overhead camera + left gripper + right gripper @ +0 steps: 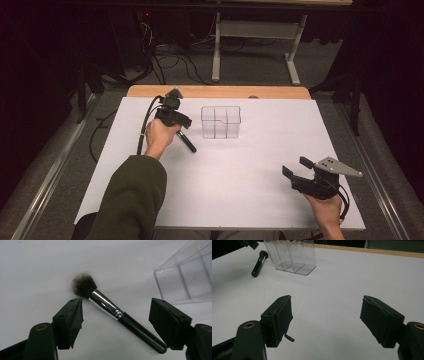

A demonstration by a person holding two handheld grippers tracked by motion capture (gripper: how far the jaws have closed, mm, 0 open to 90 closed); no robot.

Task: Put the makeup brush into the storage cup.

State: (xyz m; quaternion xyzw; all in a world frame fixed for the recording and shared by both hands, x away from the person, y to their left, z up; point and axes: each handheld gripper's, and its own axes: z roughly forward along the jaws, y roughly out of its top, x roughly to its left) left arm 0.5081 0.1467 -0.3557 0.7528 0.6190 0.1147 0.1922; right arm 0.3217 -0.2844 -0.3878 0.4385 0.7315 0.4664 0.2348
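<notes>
A makeup brush (117, 315) lay flat mid-frame on the white table (250, 165), running diagonally between the left gripper's (116, 312) wide-open jaws, bristles toward upper left. The right gripper (299, 167), also open, sat far off.

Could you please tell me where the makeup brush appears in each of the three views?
High view: makeup brush left of centre, by the left gripper.
Left gripper view: centre, lying diagonally between the open jaws.
Right gripper view: upper left corner; handle visible.
Shared landmark: clear organizer, beside the brush.
</notes>
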